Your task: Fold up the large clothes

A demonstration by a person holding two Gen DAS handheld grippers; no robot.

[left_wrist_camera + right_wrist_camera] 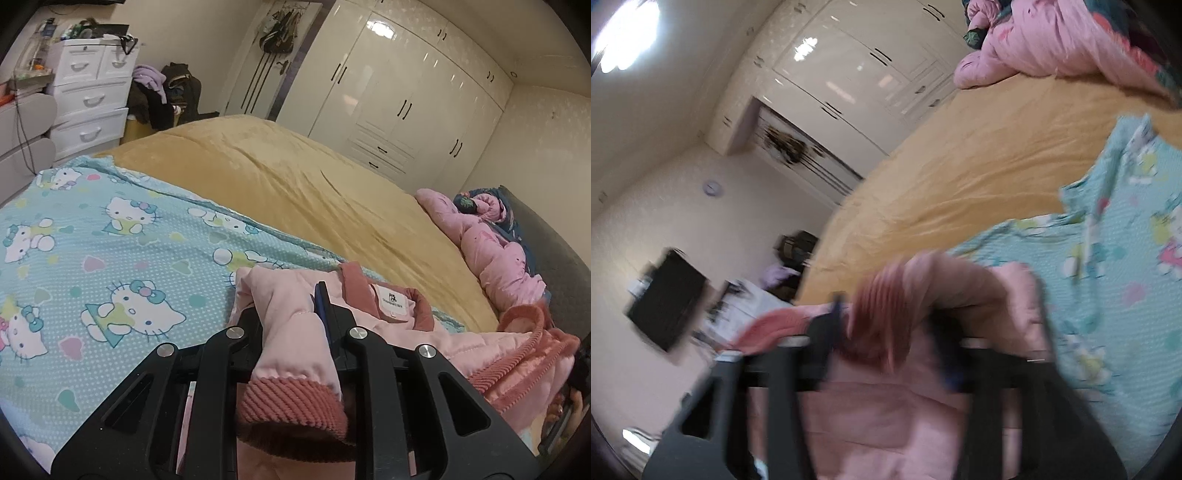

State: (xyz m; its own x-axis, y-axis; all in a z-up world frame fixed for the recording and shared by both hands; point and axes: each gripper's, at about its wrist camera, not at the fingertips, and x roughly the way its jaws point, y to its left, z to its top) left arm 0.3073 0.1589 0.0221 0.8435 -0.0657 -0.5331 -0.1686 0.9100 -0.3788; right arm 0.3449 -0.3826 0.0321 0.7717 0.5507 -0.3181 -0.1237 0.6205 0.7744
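Left wrist view, left tool (291,314): jaws narrow, clamped on a pale pink quilted jacket sleeve (295,332) whose ribbed rose cuff (291,406) hangs back toward the camera.
Jacket place: the padded pink jacket (424,332) lies just ahead and right of this tool on the turquoise cat-print bedsheet (110,258), collar label up.
Advice: probably lay the sleeve flat across the body, keeping the grip until it rests.
Right wrist view, right tool (886,332): blurred; jaws wide, a second rose cuff (882,317) loose between them, not pinched.
Only here: that released cuff, and a black wall screen (668,299).
Only left view: collar label, white drawer chest (92,92).
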